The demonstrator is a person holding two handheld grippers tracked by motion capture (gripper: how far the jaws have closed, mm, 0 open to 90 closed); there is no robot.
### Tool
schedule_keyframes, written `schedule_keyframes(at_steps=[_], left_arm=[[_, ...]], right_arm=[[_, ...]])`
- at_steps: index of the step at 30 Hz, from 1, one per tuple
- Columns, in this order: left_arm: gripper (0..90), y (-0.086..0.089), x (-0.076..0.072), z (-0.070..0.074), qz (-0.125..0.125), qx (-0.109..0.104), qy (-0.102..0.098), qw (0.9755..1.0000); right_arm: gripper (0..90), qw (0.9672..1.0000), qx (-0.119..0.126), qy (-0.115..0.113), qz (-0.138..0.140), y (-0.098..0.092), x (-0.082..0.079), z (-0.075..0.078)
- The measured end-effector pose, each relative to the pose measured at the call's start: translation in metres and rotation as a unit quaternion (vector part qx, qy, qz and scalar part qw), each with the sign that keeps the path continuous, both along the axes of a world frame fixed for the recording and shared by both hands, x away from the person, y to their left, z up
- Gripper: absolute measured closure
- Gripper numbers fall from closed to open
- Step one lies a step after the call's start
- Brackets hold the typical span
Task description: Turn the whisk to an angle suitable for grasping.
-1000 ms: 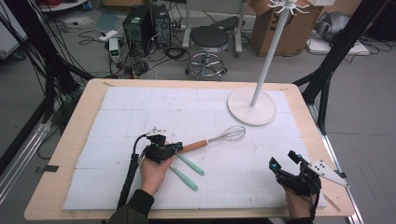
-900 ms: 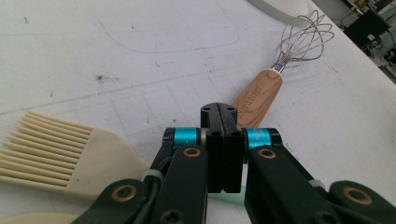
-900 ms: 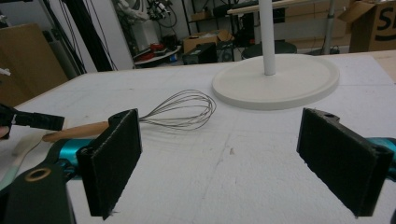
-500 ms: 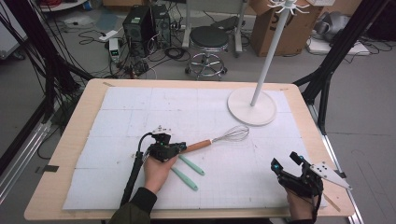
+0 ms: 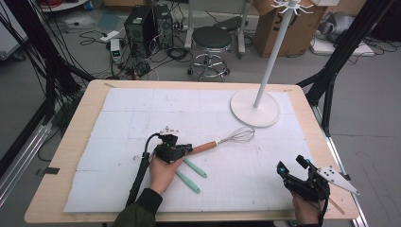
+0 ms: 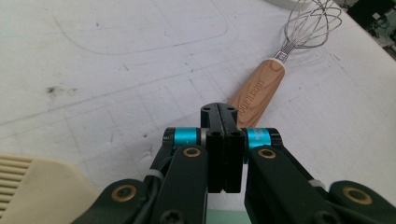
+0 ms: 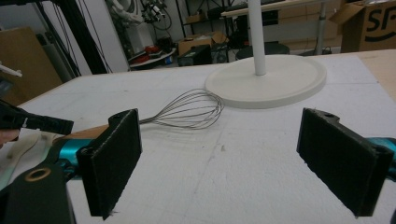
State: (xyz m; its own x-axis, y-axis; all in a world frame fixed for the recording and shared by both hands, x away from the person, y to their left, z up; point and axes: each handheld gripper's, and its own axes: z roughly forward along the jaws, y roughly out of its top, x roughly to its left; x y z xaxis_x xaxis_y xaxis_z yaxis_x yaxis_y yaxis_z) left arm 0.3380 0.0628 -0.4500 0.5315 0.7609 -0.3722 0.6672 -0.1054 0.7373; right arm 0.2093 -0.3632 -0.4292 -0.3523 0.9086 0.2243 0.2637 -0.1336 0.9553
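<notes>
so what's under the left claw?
The left claw is shut over the whisk handle's near end; the wooden handle runs out beyond it. Whether the claw touches or grips it is hidden.

Even, soft overhead light fills the room; the white table mat (image 5: 142,123) reads bright with no hard glare. Shadows are faint. The high view is somewhat grainy. In the right gripper view the near pads (image 7: 114,161) blur slightly; the background stays fairly sharp.
</notes>
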Motion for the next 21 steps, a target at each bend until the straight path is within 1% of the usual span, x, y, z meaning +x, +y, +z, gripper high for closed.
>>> schedule_keyframes(at_steps=[5,10,13,14,16,18,21], left_arm=[[90.0,-0.003,0.001,0.0,-0.001,-0.001,0.001,1.0],[90.0,-0.004,0.003,0.0,0.001,0.003,0.0,1.0],[90.0,-0.012,0.004,0.003,-0.006,0.019,-0.004,0.9998],[90.0,-0.016,0.005,0.003,-0.008,0.02,-0.004,0.9998],[90.0,-0.02,0.006,0.003,-0.009,0.018,-0.004,0.9998],[90.0,-0.02,0.007,0.002,-0.007,0.015,-0.003,0.9999],[90.0,-0.02,0.008,0.003,-0.007,0.018,-0.003,0.9998]], right_arm=[[13.1,1.0,0.0,0.001,-0.004,-0.003,-0.003,0.0],[13.2,1.0,-0.001,0.002,-0.007,-0.005,-0.004,0.0],[13.2,1.0,-0.002,0.001,-0.007,-0.005,-0.005,-0.001],[13.2,1.0,-0.001,0.004,-0.007,-0.005,-0.006,-0.001],[13.2,1.0,-0.003,0.002,-0.008,-0.006,-0.007,-0.001],[13.2,0.9999,0.0,0.002,-0.01,-0.007,-0.007,-0.001],[13.1,0.9999,-0.001,0.004,-0.009,-0.007,-0.006,-0.002]])
